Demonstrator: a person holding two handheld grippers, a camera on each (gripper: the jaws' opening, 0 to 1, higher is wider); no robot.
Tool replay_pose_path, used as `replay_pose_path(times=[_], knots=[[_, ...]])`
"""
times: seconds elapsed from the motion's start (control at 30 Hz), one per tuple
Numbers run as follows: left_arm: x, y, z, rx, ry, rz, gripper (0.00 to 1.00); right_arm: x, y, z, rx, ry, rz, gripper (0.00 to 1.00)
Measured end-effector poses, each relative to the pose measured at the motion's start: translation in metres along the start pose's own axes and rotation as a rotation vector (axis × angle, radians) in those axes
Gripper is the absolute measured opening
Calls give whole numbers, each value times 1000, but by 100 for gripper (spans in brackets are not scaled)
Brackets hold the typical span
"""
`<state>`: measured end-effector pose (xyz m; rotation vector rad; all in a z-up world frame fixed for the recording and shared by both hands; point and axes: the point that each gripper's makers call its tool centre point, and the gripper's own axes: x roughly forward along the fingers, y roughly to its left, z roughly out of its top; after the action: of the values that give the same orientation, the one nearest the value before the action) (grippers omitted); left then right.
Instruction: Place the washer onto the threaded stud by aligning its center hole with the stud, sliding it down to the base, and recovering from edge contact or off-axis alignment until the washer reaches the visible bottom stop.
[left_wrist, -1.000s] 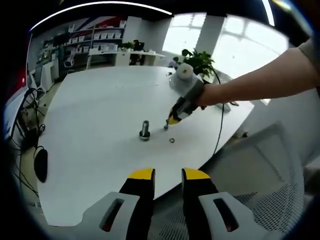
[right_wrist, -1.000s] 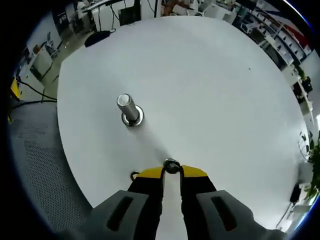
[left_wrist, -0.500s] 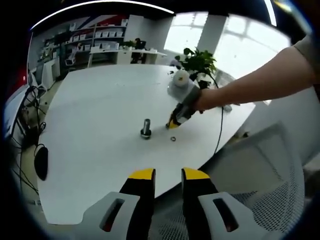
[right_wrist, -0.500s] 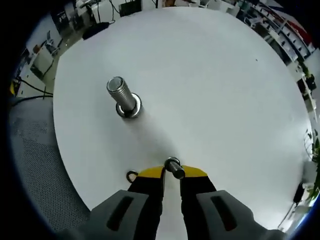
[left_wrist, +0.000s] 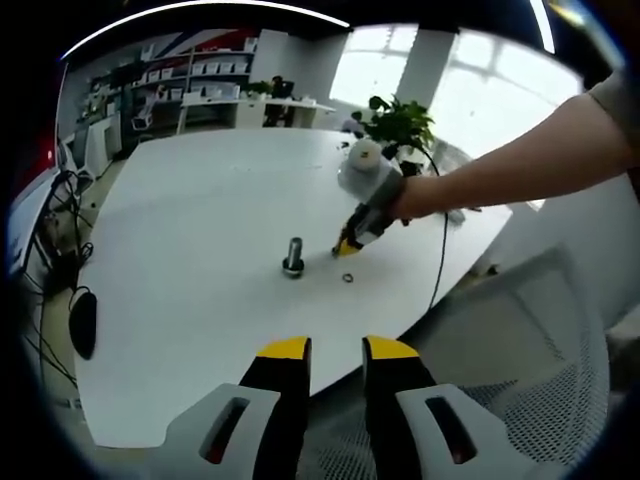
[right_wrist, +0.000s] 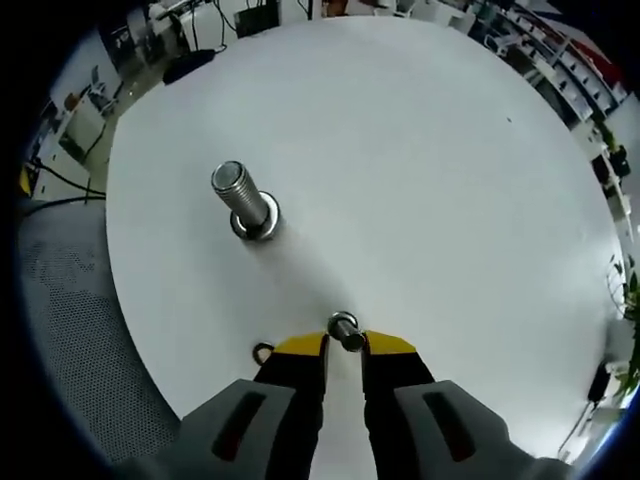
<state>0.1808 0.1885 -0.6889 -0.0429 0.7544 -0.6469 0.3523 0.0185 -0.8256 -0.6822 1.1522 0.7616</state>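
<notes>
Here the right gripper (right_wrist: 344, 345) is clenched on a small metal washer (right_wrist: 344, 329) pinched at its yellow tips, held above the white table (right_wrist: 430, 180). The threaded stud (right_wrist: 240, 195) stands upright on its flanged base at about ten o'clock from the washer in the right gripper view, well apart from it. A second small ring (right_wrist: 263, 352) lies on the table just beside the left jaw at nine o'clock. In the left gripper view the right gripper (left_wrist: 349, 243) hangs at about two o'clock from the stud (left_wrist: 293, 257), with that loose ring (left_wrist: 347, 278) below it. The left gripper (left_wrist: 331, 352) holds nothing, jaws slightly apart, back from the table edge. The risk, as I judge it, lies in the approach: the washer looks gripped by its edge and tilted, so it may catch on the stud's top thread or rim rather than drop over it, and a thin pinch could let it slip and roll across the table.
</notes>
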Motion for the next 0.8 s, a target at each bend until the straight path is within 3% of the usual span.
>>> replay_pose_path(times=[0.67, 0.8], knots=[[-1, 1, 1, 0, -11, 4, 18, -12, 26, -30, -15, 26, 10, 17], [-1, 0, 0, 1, -4, 3, 18, -13, 35, -26, -12, -2, 31, 20]])
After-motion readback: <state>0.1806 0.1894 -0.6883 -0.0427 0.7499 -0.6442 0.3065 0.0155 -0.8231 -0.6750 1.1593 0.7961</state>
